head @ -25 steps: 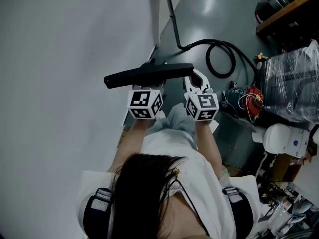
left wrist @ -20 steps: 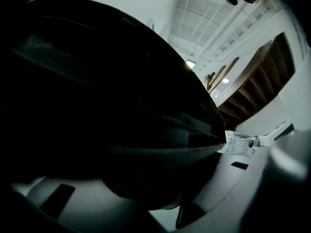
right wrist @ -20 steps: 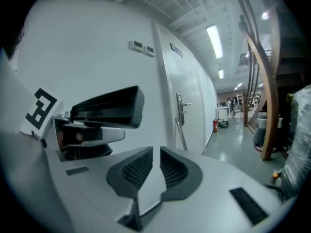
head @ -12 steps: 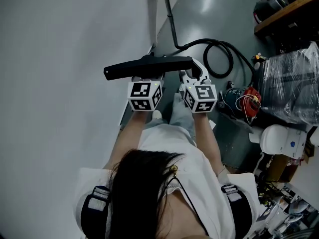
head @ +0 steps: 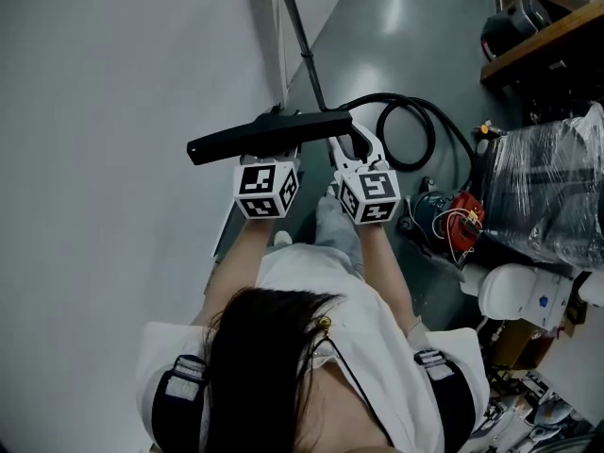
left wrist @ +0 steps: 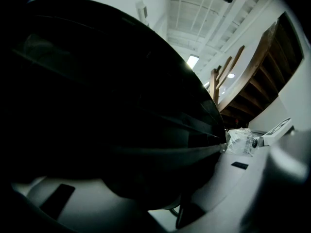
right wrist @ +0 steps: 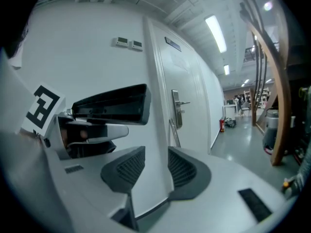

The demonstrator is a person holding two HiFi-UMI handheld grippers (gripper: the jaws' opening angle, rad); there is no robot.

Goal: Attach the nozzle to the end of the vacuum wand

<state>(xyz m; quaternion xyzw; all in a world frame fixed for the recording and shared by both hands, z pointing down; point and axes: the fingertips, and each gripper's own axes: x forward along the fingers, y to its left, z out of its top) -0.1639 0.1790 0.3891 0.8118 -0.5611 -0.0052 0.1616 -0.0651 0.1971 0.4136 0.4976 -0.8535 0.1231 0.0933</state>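
A long black nozzle (head: 269,135) lies crosswise in front of me, and my left gripper (head: 281,149) is shut on it near its middle. In the left gripper view the nozzle (left wrist: 107,106) fills nearly the whole picture and hides the jaws. My right gripper (head: 359,149) sits at the nozzle's right end; its jaws are opening and nothing is between them (right wrist: 155,166). From there I see the nozzle (right wrist: 109,106) to the left, clear of the pads. The thin dark wand (head: 302,41) leans by the wall ahead. Its black hose (head: 415,111) loops on the floor.
A white wall (head: 113,111) fills the left, and a door with a handle (right wrist: 177,103) stands ahead. To the right are a plastic-wrapped bundle (head: 547,177), a red device with wires (head: 467,210), a white rounded object (head: 514,291) and a wooden shelf (head: 538,26).
Both grippers and the nozzle have moved up and to the left in the head view, closer to the wand and the wall. The nozzle stays crosswise in the left gripper.
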